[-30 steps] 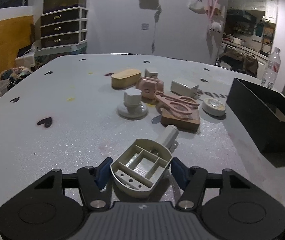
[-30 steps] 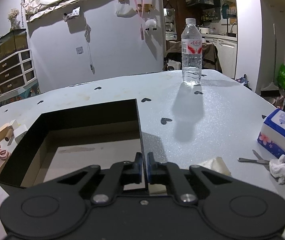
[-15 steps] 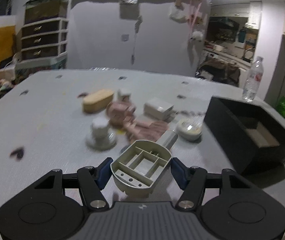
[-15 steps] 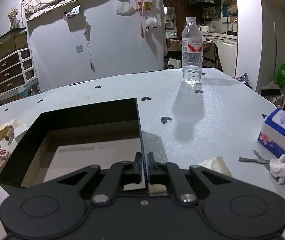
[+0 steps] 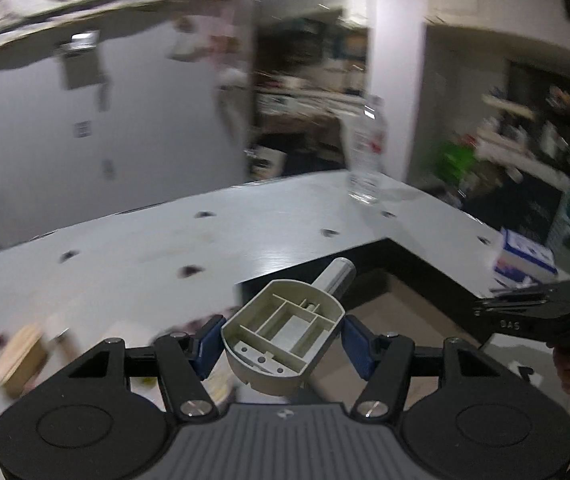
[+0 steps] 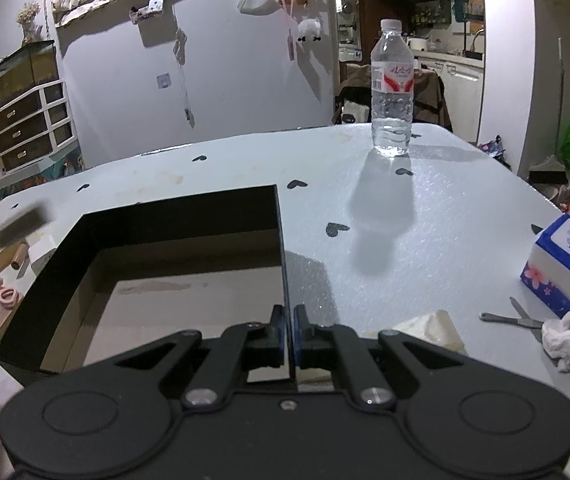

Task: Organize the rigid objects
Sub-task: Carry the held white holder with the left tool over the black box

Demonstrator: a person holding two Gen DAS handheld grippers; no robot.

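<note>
a: two grippers were in play. going left to right, what did the left gripper [image 5: 283, 338] have?

b: the beige plastic part [image 5: 285, 340], a hollow ribbed shell with a metal cylinder [image 5: 335, 276] sticking out of its far end. the blue pads [image 5: 209, 340] pressed its two long sides, jaws about halfway apart. it hung over the near left corner of the black box [image 6: 281, 240], off the table [image 6: 445, 208].

a: how would it handle?

b: my guess: light and stiff, with hard smooth walls that could slip. across the wide shell body seemed the right hold; the round cylinder would roll between flat pads.

a: and further right?

b: the right gripper [image 6: 289, 338] was pinched on the box's right wall, jaws nearly together with only the thin wall between them, steadying it. the box looked empty inside.

a: what differed from a second earlier?

b: the left view then faced the pile of objects on the table, with the box off to the right. it had swung right and risen, badly blurred, so the box lay straight ahead. the grip looked unchanged. the right view matched, except for a blurred pale shape [image 6: 21, 224] entering at its left edge.
</note>
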